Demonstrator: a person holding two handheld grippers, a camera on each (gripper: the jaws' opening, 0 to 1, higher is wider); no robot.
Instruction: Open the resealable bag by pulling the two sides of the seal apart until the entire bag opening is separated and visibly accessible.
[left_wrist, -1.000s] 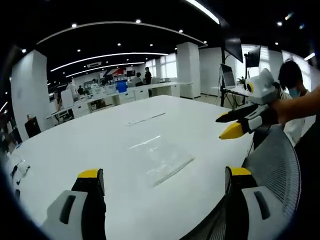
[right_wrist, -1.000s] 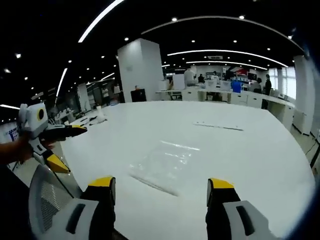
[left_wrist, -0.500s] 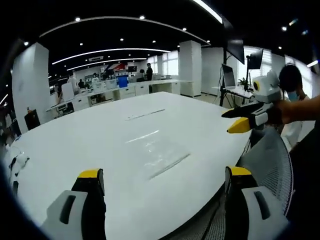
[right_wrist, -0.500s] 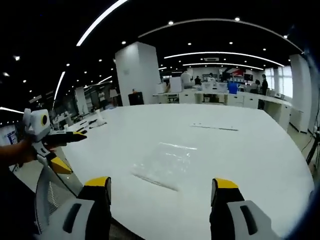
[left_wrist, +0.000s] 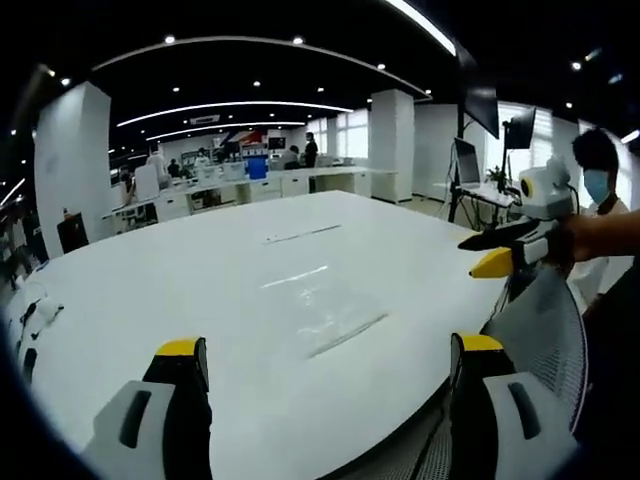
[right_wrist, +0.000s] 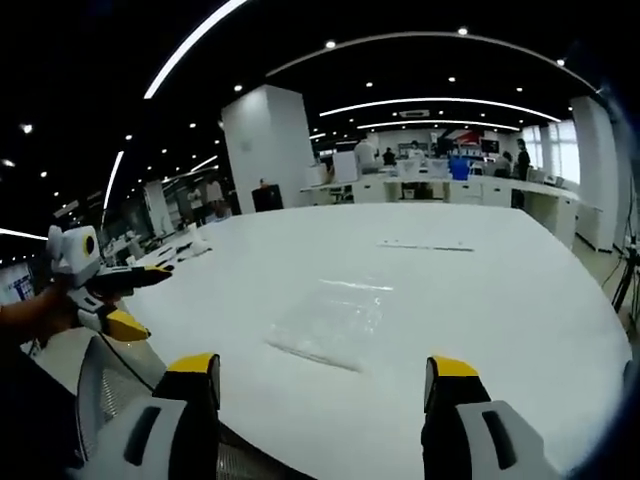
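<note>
Left gripper view: resealable bag (left_wrist: 325, 305), clear, empty-looking, lies flat on white worktop (left_wrist: 150, 290), near the edge closest to the person, seal strip toward that edge, presumably set there for easy reach. Left tongs (left_wrist: 325, 360) spread wide, holding nothing, raised off the worktop well short of the bag. Right tongs (left_wrist: 500, 252) enter from the right, parted, also empty. Mesh chair back (left_wrist: 545, 340) sits below them. Seal appears unopened; approach not yet made.
</note>
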